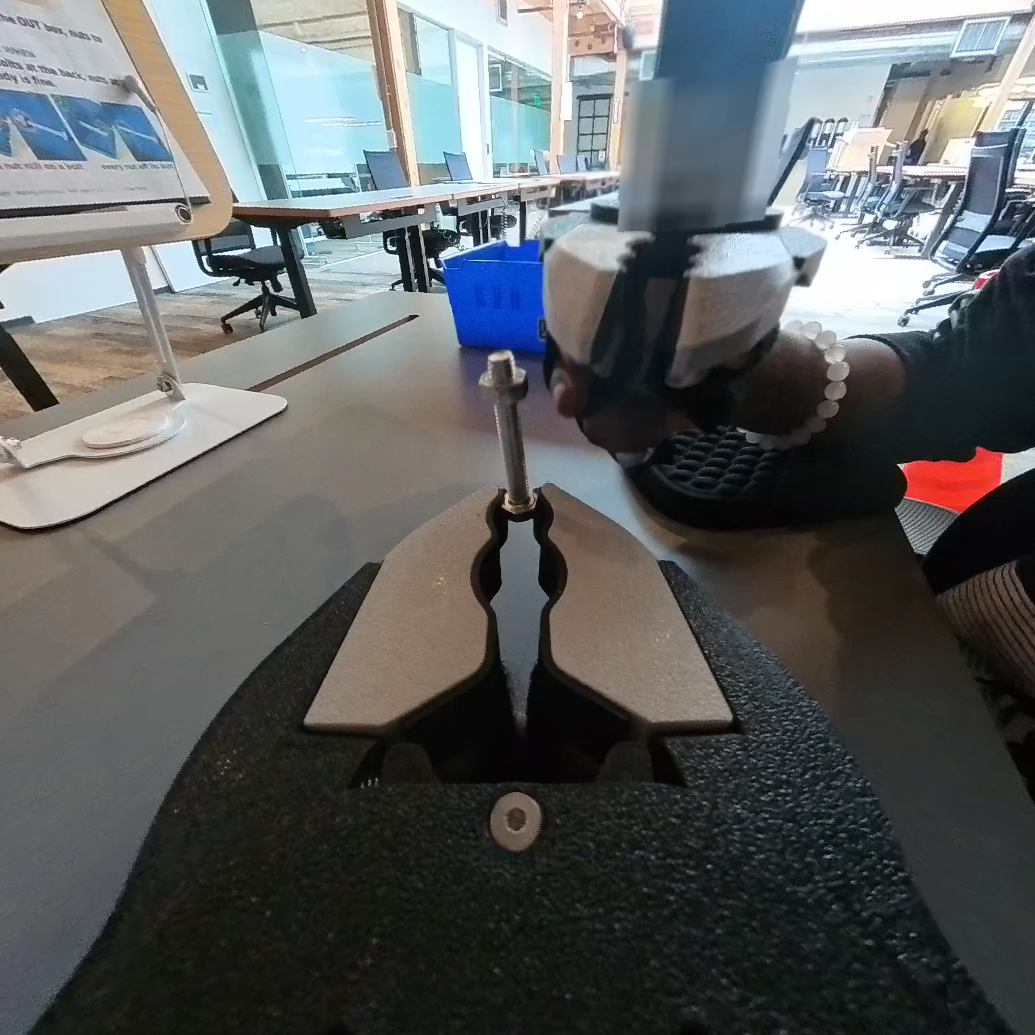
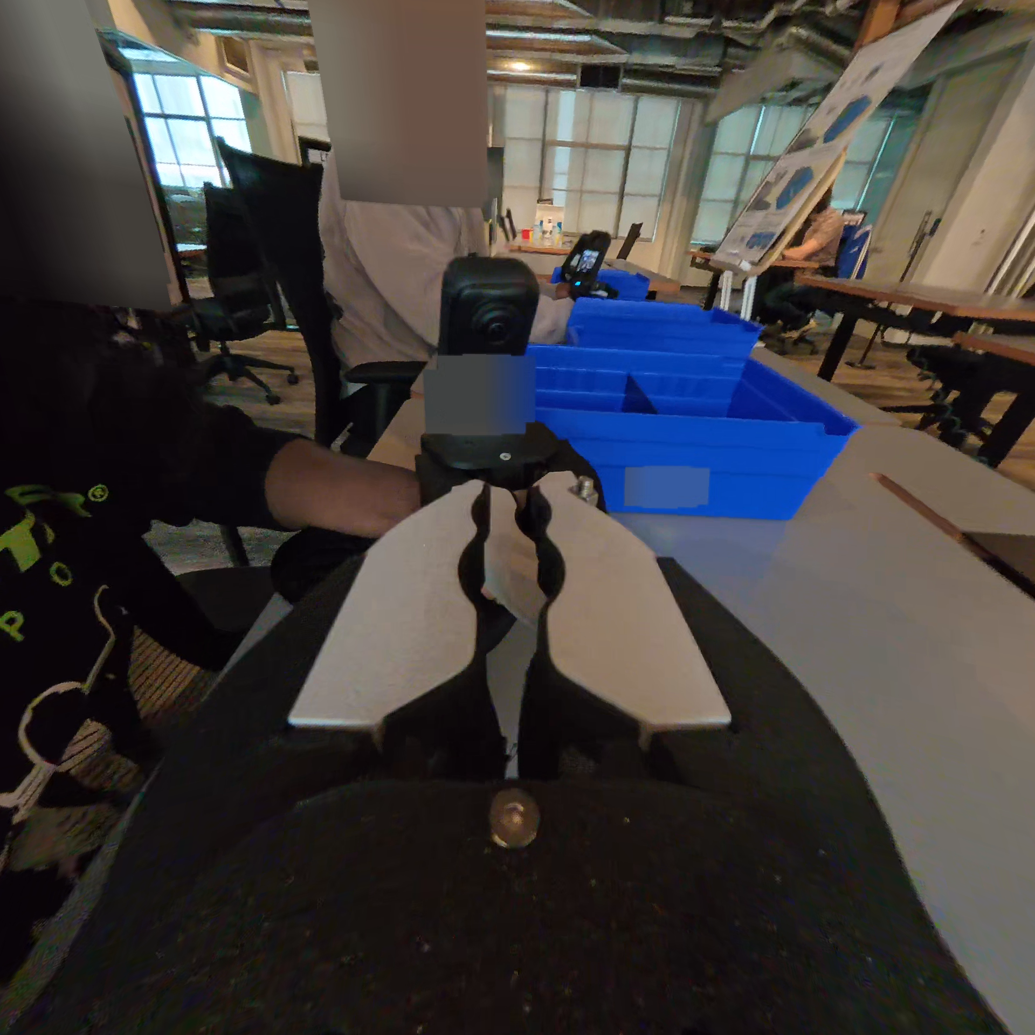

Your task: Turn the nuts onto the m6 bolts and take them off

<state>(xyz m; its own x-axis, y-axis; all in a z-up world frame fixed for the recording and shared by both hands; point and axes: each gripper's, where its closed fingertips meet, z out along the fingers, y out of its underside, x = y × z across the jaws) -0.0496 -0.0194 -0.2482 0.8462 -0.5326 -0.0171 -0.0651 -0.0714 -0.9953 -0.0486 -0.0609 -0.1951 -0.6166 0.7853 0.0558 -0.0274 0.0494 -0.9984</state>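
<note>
The left hand-held gripper (image 1: 520,504) holds the bolt (image 1: 512,442) by its head, pointing away. The nut (image 1: 503,385) sits near the bolt's far tip. The right hand-held gripper (image 2: 512,504) is narrow, holding nothing, beside that nut. It should pinch the nut squarely and turn gently while the bolt stays steady.

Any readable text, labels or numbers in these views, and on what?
Instruction sheet on white stand: printed lines legible; wording not reproduced.
Black top: green lettering, cut off.
Slanted poster, far back: too small.
Blue bin label: masked.
bolt, nut: no markings seen.
</note>
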